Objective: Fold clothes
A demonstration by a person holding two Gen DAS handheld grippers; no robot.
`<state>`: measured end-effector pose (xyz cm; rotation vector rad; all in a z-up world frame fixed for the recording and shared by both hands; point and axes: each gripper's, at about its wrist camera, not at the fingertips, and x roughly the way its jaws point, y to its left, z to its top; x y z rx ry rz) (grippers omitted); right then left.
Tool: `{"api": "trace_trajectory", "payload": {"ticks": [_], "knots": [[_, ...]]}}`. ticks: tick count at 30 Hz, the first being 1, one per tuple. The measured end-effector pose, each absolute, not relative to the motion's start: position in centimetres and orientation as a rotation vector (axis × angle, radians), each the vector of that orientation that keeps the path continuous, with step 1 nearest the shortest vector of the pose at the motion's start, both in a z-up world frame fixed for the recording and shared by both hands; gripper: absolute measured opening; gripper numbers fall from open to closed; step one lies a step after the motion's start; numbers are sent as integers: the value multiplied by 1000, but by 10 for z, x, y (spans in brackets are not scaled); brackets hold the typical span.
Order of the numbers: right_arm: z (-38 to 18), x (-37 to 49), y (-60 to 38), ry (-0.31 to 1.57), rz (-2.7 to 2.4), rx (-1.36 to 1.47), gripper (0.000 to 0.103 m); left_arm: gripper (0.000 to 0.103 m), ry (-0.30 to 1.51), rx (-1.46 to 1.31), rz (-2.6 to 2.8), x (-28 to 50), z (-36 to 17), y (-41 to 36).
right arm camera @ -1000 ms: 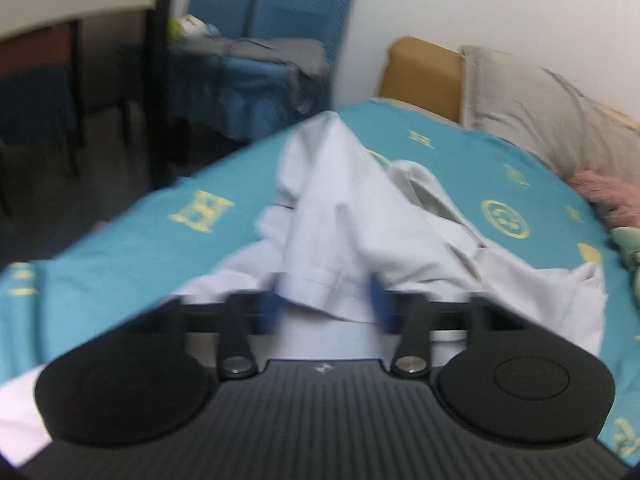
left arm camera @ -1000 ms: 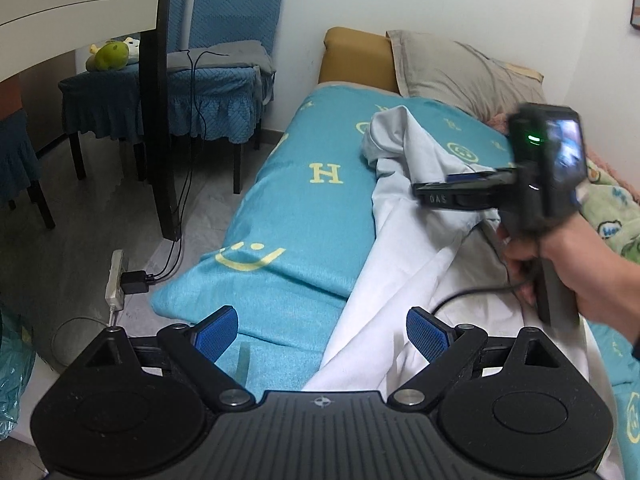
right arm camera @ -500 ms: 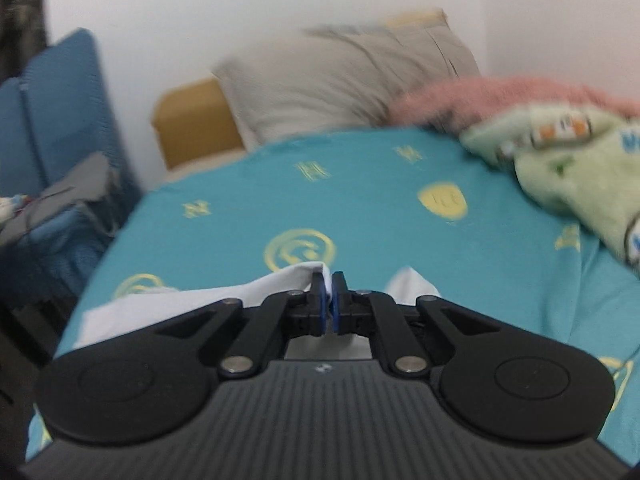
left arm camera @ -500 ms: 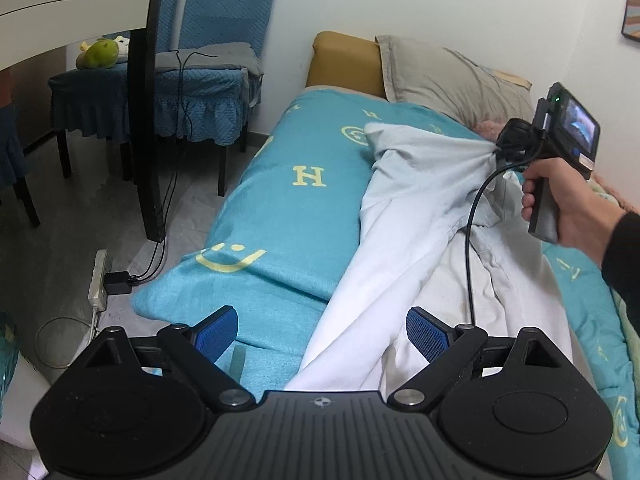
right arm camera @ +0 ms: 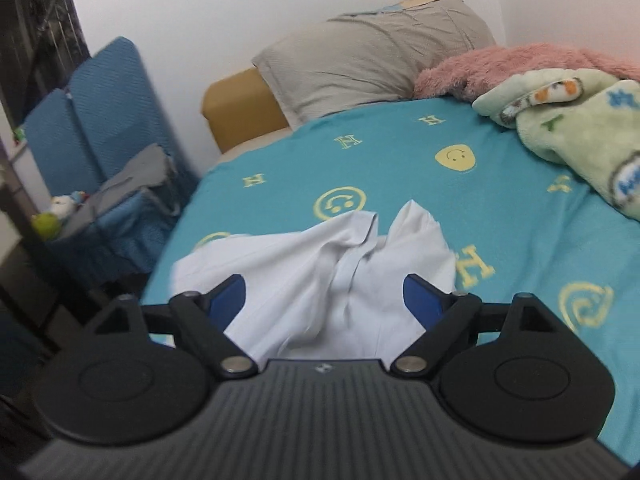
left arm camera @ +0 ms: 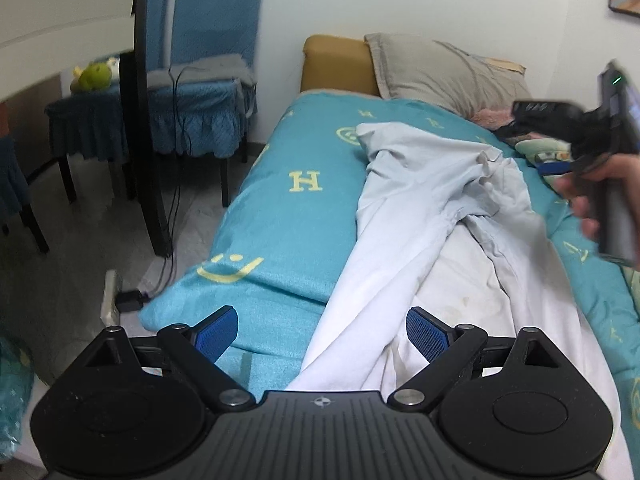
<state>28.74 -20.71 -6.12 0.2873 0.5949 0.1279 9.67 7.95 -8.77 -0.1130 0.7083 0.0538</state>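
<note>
A pale white garment [left arm camera: 424, 216] lies rumpled along the teal bedspread [left arm camera: 288, 216], running from the lower centre of the left wrist view up toward the middle, where its bunched end stops short of the grey pillow [left arm camera: 444, 72] at the head of the bed. The left gripper [left arm camera: 322, 334] sits at the bottom of that view with its blue pads [left arm camera: 218, 332] wide apart; the near hem of the garment lies between them, but neither pad presses on it. At the right edge of the same view a hand [left arm camera: 600, 188] holds the right gripper [right arm camera: 324, 300], blurred, above the bed and off to the right of the cloth. In the right wrist view its jaws are opening and already stand wide, with the garment's far end seen below and between them, lying loose on the spread and gripped by nothing. Around the cloth, the upper right of the right wrist view holds a pink fluffy blanket [right arm camera: 500, 64] and a green patterned blanket [right arm camera: 572, 120], both well apart from the garment. A mustard headboard cushion [left arm camera: 340, 64] sits behind the pillow. To the upper left of the left wrist view stand blue-covered chairs [left arm camera: 208, 80] with a grey cloth and a green soft toy [left arm camera: 94, 76], a dark table leg [left arm camera: 144, 152] with cables trailing to a power strip [left arm camera: 110, 296] on the floor beside the bed.
</note>
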Motion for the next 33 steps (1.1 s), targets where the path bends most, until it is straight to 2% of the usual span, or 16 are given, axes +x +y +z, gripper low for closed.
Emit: {"api": "trace_trajectory", "payload": {"ticks": [7, 15, 27, 33], "knots": [[-2, 156, -201, 562, 151, 287, 87, 93, 701, -100, 39, 63, -61, 79], [-7, 21, -201, 593, 214, 310, 87, 93, 733, -103, 12, 36, -47, 77], [-29, -14, -219, 625, 220, 359, 87, 93, 857, -128, 51, 43, -56, 84], [-37, -9, -235, 638, 199, 413, 87, 91, 1019, -284, -24, 66, -65, 112]]}}
